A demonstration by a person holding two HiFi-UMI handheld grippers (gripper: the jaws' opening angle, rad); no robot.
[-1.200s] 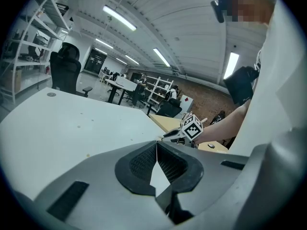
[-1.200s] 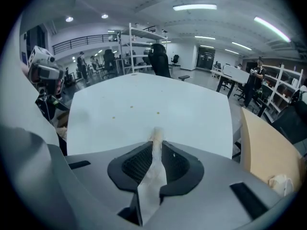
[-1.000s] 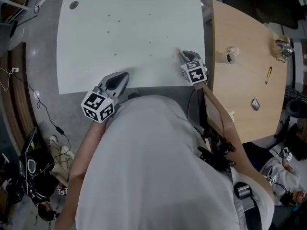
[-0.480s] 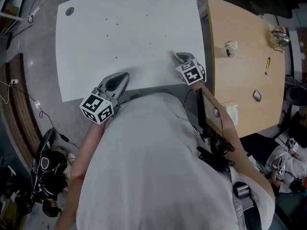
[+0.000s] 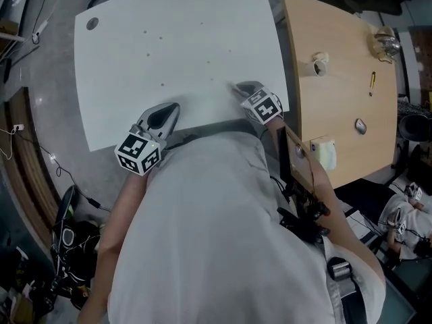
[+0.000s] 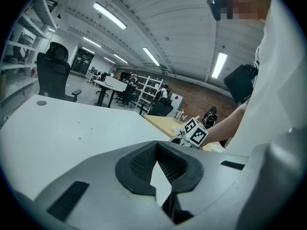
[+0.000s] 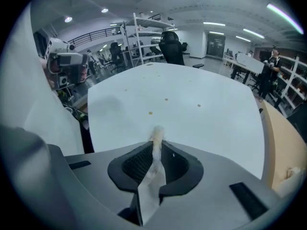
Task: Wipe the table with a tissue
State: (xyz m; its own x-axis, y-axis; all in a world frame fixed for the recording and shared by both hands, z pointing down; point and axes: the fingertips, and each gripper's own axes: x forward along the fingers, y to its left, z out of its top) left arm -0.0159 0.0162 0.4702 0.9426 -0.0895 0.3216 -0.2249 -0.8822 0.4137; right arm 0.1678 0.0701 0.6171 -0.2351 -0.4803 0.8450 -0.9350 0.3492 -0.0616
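Observation:
The white table [image 5: 169, 46] carries several small dark spots [image 5: 162, 84]. My right gripper [image 5: 237, 86] points steeply down at the table's near right part and is shut on a white tissue [image 7: 154, 169]. The tissue's twisted tip [image 7: 156, 133] sticks out past the pads toward the tabletop [image 7: 192, 95], short of the spots [image 7: 150, 113]. My left gripper [image 5: 172, 106] rests at the near edge, left of the right one. Its jaws [image 6: 156, 145] are shut with nothing between them. In the left gripper view the right gripper's marker cube [image 6: 195, 132] shows beyond.
A wooden table [image 5: 337, 86] adjoins on the right, with a small cup [image 5: 318, 65], a pen [image 5: 372, 81], a mouse [image 5: 360, 125] and a pale box [image 5: 322, 154]. A round hole [image 5: 92, 23] marks the white table's far left corner. Cables lie on the floor [image 5: 40, 147].
My right gripper has slid left along the near part of the table with the tissue in it. The left gripper has hardly moved.

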